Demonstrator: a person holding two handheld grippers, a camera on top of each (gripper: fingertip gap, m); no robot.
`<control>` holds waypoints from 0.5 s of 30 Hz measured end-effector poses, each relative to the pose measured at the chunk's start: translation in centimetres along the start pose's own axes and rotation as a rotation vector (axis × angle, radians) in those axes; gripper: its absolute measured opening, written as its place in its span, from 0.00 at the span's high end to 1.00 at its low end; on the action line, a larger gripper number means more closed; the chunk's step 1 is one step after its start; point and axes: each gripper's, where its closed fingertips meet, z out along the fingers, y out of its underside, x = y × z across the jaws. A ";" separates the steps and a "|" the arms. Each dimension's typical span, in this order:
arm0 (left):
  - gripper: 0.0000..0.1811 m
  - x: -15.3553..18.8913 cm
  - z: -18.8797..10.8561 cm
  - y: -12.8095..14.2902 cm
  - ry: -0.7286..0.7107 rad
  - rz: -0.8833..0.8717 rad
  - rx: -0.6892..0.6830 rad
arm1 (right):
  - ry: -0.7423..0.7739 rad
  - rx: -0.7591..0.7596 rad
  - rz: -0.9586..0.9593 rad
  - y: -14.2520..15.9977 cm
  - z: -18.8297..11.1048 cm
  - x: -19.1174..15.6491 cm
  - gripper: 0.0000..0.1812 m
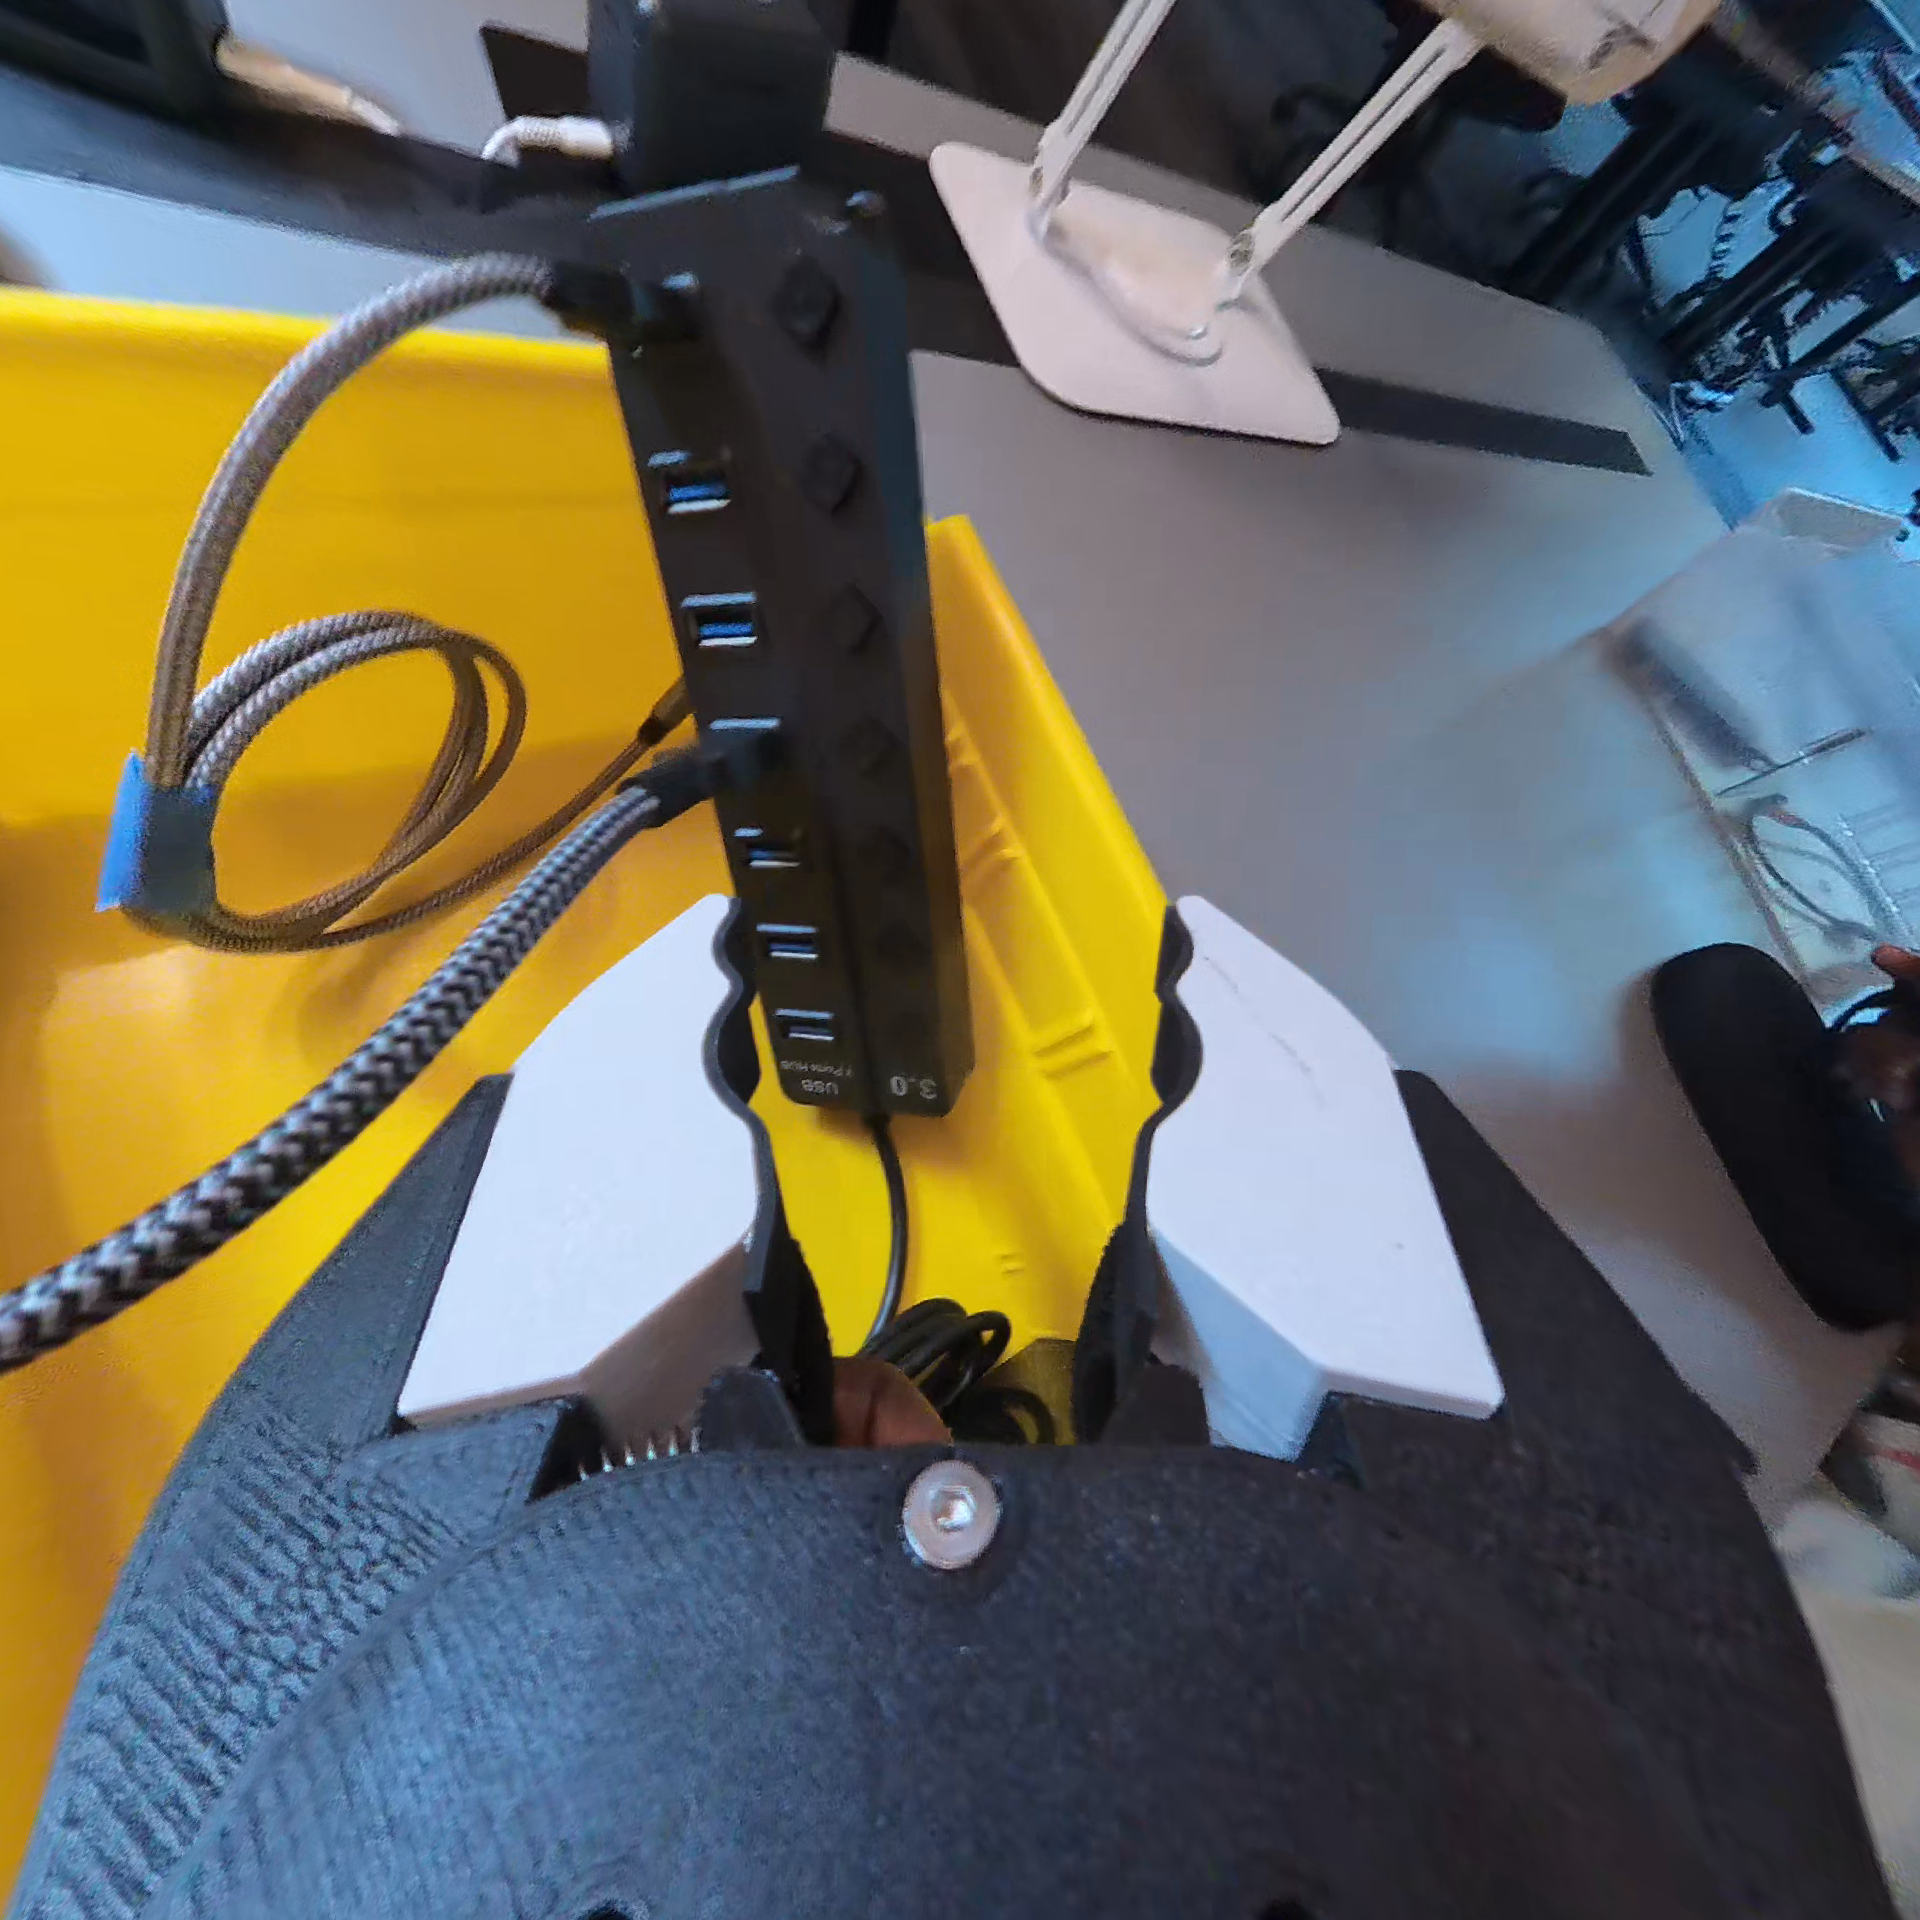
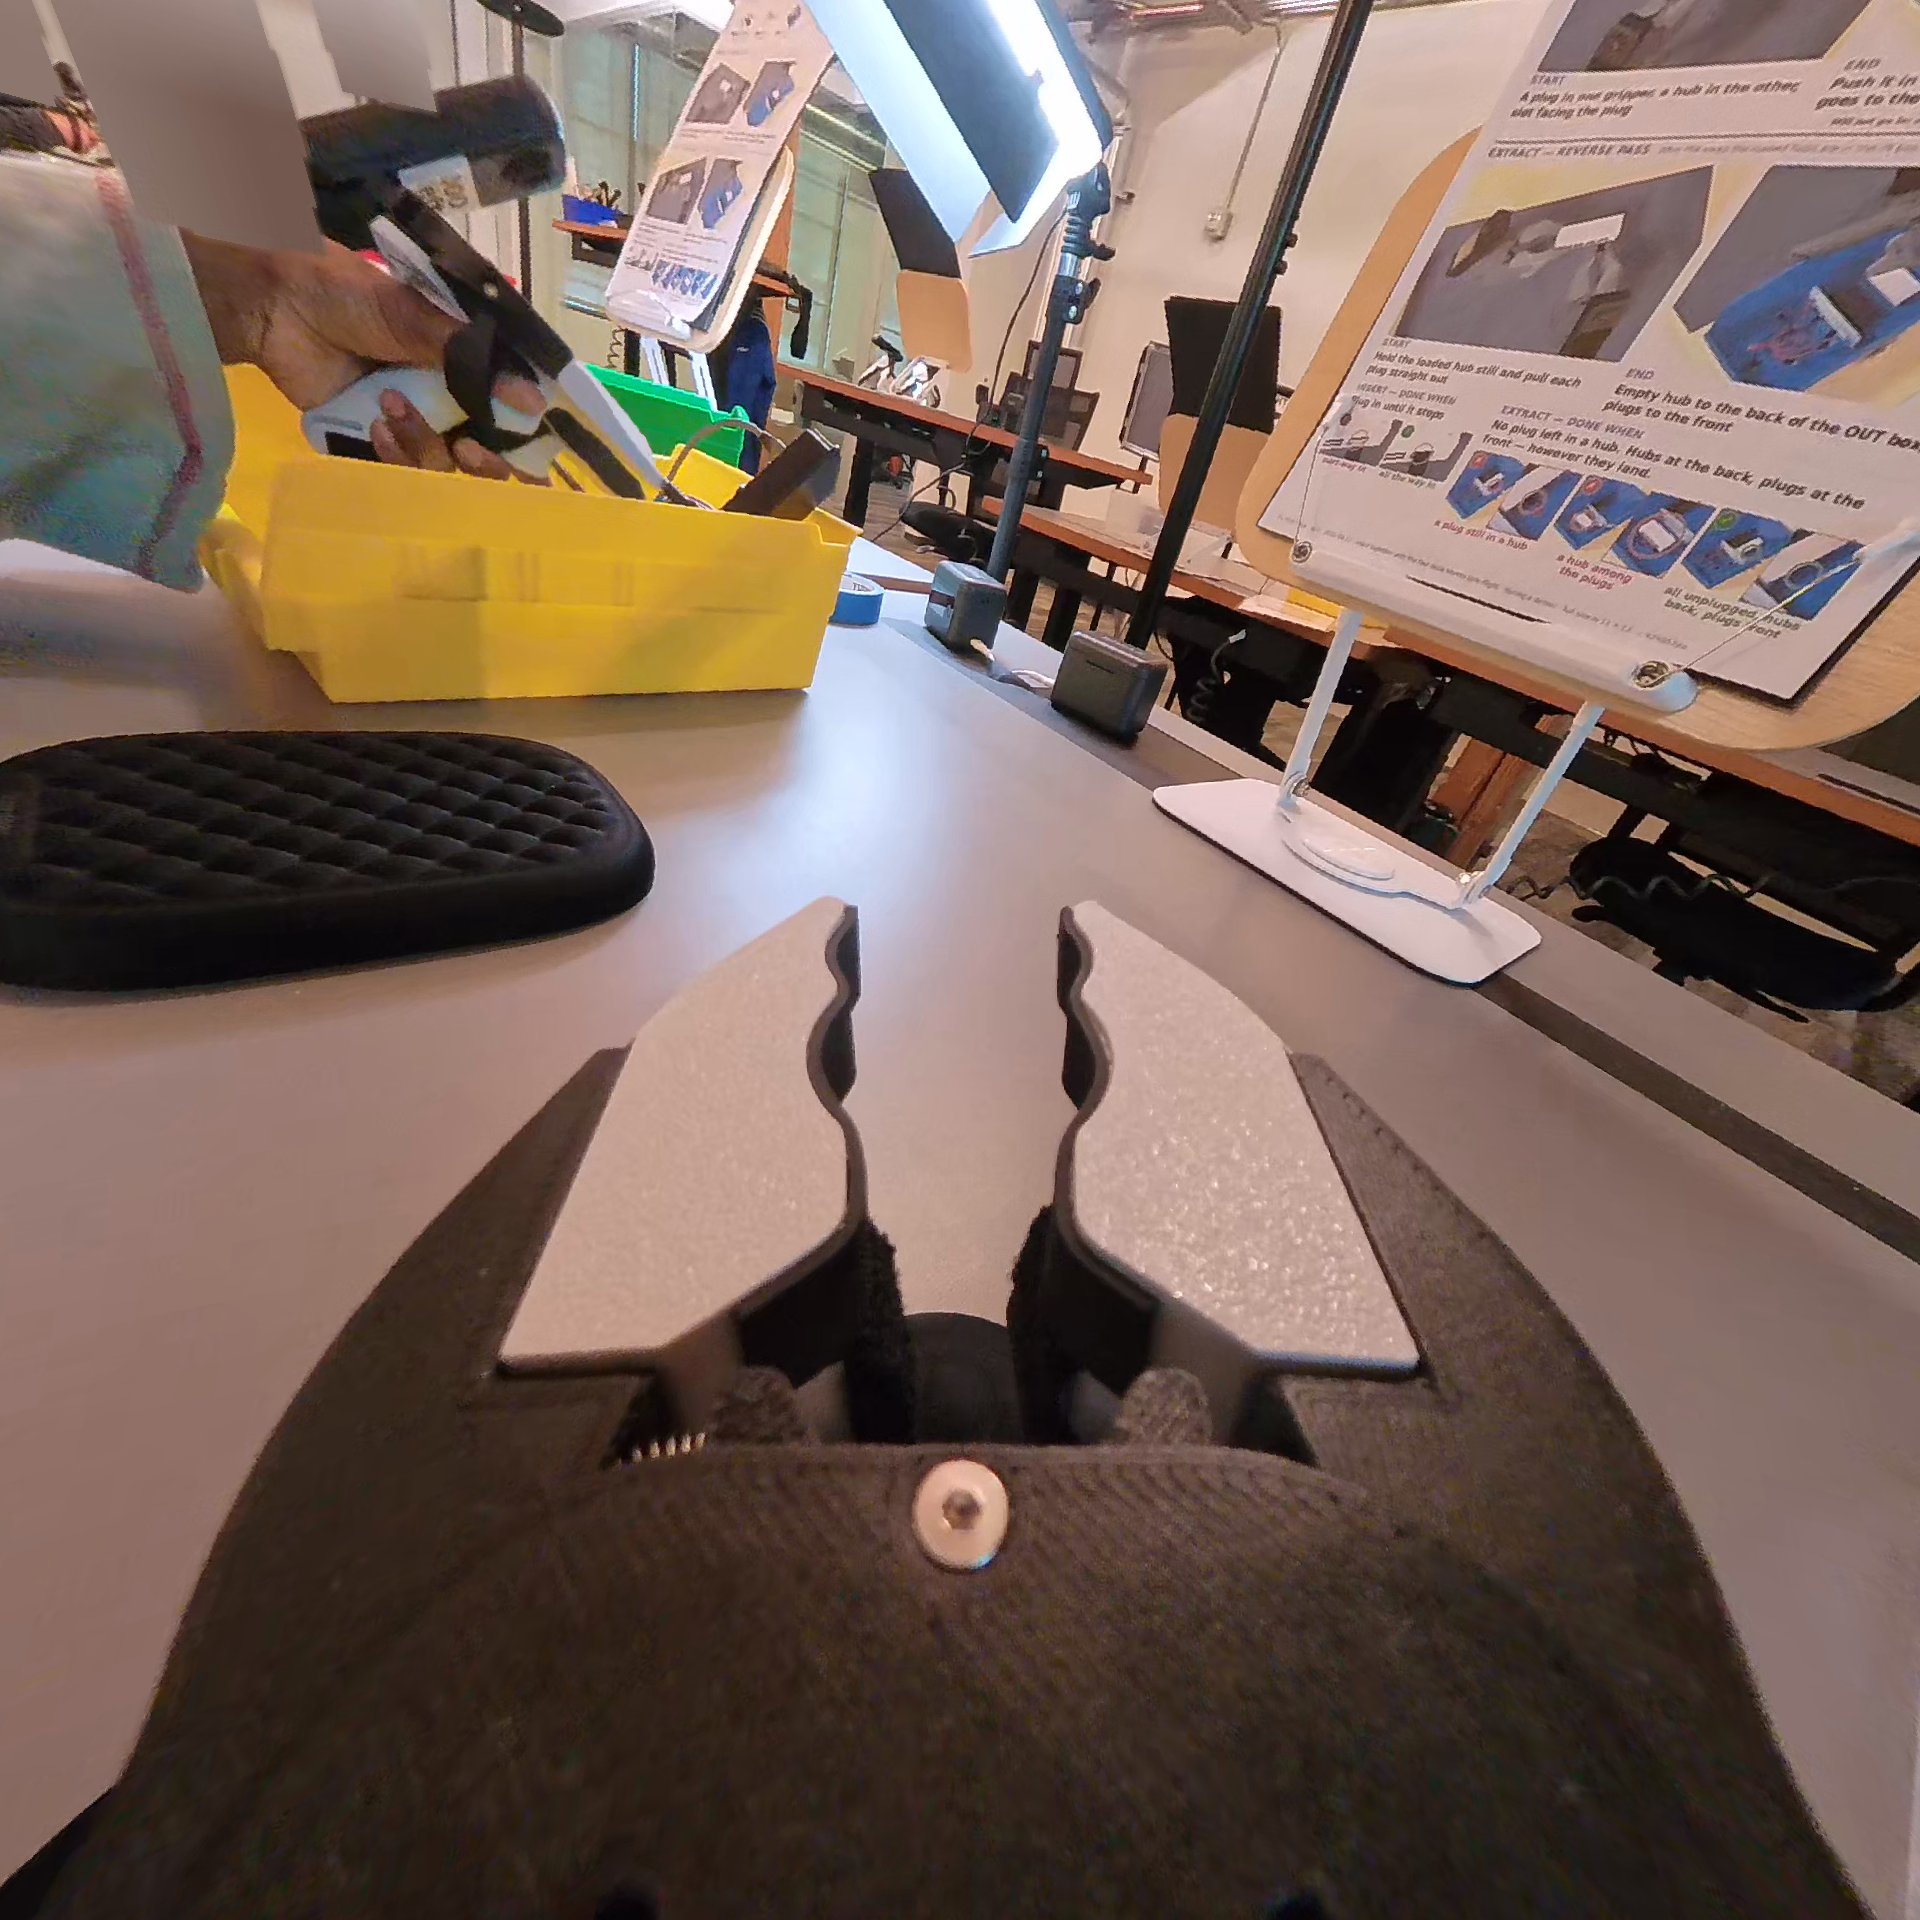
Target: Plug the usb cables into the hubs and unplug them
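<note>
A long black USB hub (image 1: 831, 665) with blue ports leans upright in a yellow bin (image 1: 1049, 831). A brown braided cable (image 1: 239, 499) is plugged into a port near its far end. A black-and-grey braided cable (image 1: 343, 1081) is plugged into a middle port. My left gripper (image 1: 956, 925) is open, its fingers either side of the hub's near end, the left finger close to it. In the right wrist view a hand holds that gripper (image 2: 582, 436) in the bin (image 2: 540, 613), beside the hub (image 2: 790, 473). My right gripper (image 2: 956, 925) is open and empty over the grey table (image 2: 935, 790).
The hub's thin black lead (image 1: 935, 1340) lies coiled in the bin. A black padded mat (image 2: 312, 842) lies left of my right gripper. An instruction board on a white stand (image 2: 1351, 883) is at the right. A green bin (image 2: 665, 400), blue tape roll (image 2: 860, 601) and small grey boxes (image 2: 1107, 670) sit beyond. Left tips to right tips: about 40 cm.
</note>
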 end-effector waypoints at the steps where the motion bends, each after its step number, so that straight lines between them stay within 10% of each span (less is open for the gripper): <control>1: 0.58 -0.4 0.2 0.1 0.005 -0.037 -0.013 | -0.001 0.000 -0.002 0.0 0.0 0.0 0.80; 15: 0.56 -2.0 1.4 -0.9 -0.015 -0.095 -0.139 | -0.001 -0.019 -0.031 0.2 0.2 -0.3 0.81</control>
